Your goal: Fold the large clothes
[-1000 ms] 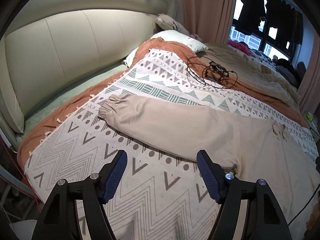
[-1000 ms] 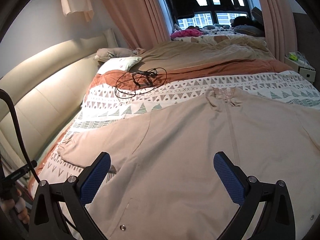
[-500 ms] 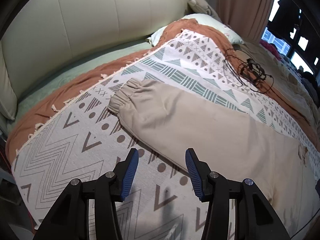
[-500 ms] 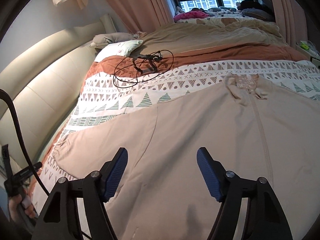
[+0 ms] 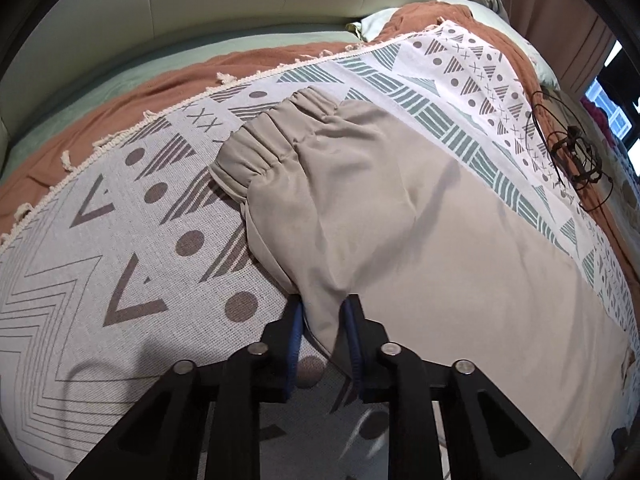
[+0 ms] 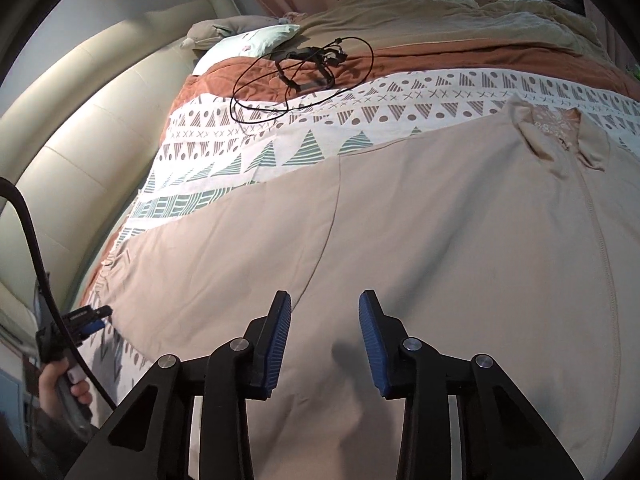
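Note:
A large beige jacket [image 6: 440,240] lies spread flat on a patterned white blanket [image 5: 120,240] on the bed. Its left sleeve [image 5: 380,208] ends in a gathered elastic cuff [image 5: 272,136]. My left gripper [image 5: 323,312] is shut on the near edge of that sleeve, a fold of fabric pinched between its blue pads. It also shows far left in the right wrist view [image 6: 86,318]. My right gripper [image 6: 324,312] is open, hovering low over the jacket near the armhole seam. The collar [image 6: 556,132] lies at the far right.
A black coiled cable with a headset [image 6: 312,64] lies on the blanket beyond the jacket. Pillows [image 6: 256,40] and a padded headboard [image 5: 240,4] stand at the left. A rumpled tan duvet [image 6: 460,20] covers the far side of the bed.
My left gripper dropped to the sleeve and closed on its near edge. My right gripper narrowed its opening and lowered toward the jacket body.

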Demonstrator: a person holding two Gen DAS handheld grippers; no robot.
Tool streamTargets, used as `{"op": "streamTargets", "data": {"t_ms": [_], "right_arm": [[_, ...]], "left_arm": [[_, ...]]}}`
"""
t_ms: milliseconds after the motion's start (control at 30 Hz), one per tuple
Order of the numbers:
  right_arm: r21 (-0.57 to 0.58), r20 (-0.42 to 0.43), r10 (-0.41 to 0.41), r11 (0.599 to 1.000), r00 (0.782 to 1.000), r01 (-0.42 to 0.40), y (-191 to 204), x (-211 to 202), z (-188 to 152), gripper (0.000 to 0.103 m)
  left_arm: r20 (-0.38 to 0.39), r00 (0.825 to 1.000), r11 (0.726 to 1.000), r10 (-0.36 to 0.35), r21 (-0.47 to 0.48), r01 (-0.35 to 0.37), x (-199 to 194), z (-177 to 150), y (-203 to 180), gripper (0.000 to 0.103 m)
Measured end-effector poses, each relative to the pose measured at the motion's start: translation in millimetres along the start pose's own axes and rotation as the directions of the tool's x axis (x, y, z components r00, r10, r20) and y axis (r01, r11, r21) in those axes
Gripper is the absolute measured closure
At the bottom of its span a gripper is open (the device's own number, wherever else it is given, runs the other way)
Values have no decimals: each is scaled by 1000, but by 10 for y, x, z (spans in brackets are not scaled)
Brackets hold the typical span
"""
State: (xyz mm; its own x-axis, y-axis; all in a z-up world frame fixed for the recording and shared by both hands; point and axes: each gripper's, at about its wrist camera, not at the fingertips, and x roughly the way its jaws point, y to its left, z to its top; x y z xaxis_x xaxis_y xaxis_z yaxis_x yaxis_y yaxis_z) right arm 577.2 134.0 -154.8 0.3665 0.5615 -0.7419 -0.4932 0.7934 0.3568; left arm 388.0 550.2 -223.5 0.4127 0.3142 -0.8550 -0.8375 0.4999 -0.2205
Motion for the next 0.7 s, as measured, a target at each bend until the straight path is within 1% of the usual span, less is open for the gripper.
{"op": "streamTargets", "data": {"t_ms": [67,133,233,400,500,567,633,700], "right_arm": [[-4,-23,39,999,999,-39,50,87,-31,68],[-10,-44,68,998,997,-68,104,143,-87,69],[7,-90,91,996,992,-91,129,233,-169,70],[34,-136,145,989,980,-142,176,260,-298,73],[46,-163,203,979,965,-198,242,273,-359,78],[74,-183,241,970,953,-231,284,330,-412,79],[44,-206,241,970,948,-237,385,419,-473,81],[45,-230,243,970,943,-239,417,543,-545,81]], "left_arm": [[17,1000,1000,-13,-10,13,-47,66,-10,98],[61,998,1000,-23,3,22,-168,153,-58,99],[134,990,999,-42,33,38,-458,327,-193,100],[236,969,992,-79,111,53,-1064,625,-605,100],[279,953,985,-115,153,74,-1439,758,-879,100],[298,943,979,-147,179,96,-1698,793,-1057,100],[313,933,971,-177,210,114,-1940,782,-1244,100],[324,923,960,-206,247,128,-2160,728,-1430,100]]}}
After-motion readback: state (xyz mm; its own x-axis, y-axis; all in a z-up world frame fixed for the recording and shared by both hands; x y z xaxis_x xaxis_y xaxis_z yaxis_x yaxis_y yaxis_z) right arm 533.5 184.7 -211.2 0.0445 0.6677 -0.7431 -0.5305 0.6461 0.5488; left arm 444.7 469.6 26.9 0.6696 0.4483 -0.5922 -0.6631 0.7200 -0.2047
